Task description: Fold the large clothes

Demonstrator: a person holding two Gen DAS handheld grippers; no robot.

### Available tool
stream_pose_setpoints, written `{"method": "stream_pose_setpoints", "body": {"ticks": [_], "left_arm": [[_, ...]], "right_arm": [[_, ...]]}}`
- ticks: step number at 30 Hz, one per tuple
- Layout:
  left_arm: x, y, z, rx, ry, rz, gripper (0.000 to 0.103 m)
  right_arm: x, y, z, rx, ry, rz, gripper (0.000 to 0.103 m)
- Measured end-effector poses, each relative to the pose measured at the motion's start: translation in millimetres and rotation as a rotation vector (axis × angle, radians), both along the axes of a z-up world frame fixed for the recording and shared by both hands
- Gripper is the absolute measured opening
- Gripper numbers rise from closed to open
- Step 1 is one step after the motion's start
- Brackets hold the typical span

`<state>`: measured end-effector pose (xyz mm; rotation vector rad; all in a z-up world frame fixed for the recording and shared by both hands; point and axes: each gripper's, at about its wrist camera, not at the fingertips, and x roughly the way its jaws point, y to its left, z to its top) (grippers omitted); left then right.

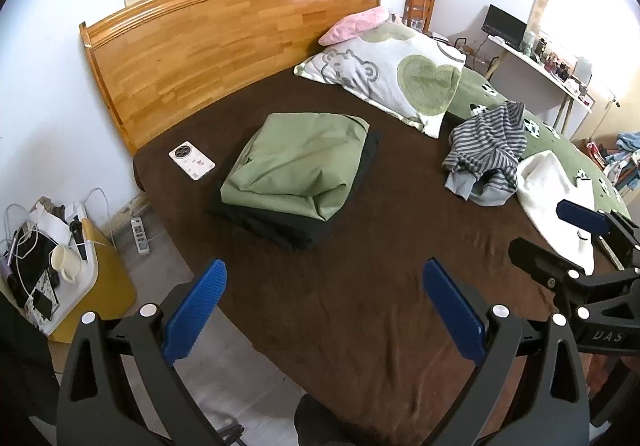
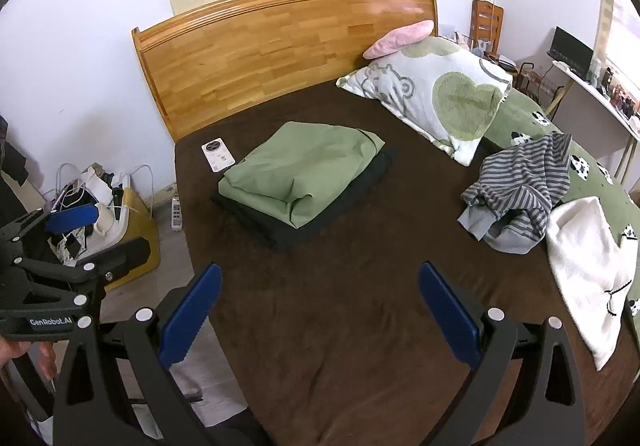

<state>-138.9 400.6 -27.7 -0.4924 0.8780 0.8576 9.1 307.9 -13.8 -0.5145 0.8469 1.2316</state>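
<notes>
Left wrist view: the left tongs (image 1: 324, 310) are spread wide and hold nothing above the brown bedspread (image 1: 360, 278); straight ahead lies a folded green garment (image 1: 296, 165) on a folded black one (image 1: 280, 224), with a crumpled grey striped garment (image 1: 486, 153) ahead to the right.

Right wrist view: the right tongs (image 2: 320, 312) are spread wide too, empty, with the striped garment (image 2: 520, 185) ahead to the right, touching a white fleece garment (image 2: 588, 270).

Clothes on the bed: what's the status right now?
Left gripper open, right gripper open, both empty. Green garment folded; striped garment crumpled, untouched. Nothing in the way.

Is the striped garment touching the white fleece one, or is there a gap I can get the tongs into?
Touching. In the right wrist view the striped garment overlaps the upper edge of the white fleece garment; no brown bedcover shows between them.
</notes>
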Motion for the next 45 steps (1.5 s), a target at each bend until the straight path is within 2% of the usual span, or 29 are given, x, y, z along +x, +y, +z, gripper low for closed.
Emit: {"method": "stream_pose_setpoints", "body": {"ticks": [14, 34, 45], "left_arm": [[-4.3, -5.6, -6.5, -0.019, 0.013, 0.005, 0.096], [-16.6, -4.7, 2.2, 0.025, 0.019, 0.069, 0.096], [-19.8, -4.1, 1.8, 0.029, 0.023, 0.068, 0.096]], "right_arm": [[-3.2, -0.5, 1.1, 0.000, -0.002, 0.005, 0.097], [-17.7, -1.8, 3.0, -0.004, -0.009, 0.070, 0.097], [-22.8, 3.1, 1.7, 0.000, -0.019, 0.087, 0.097]]}}
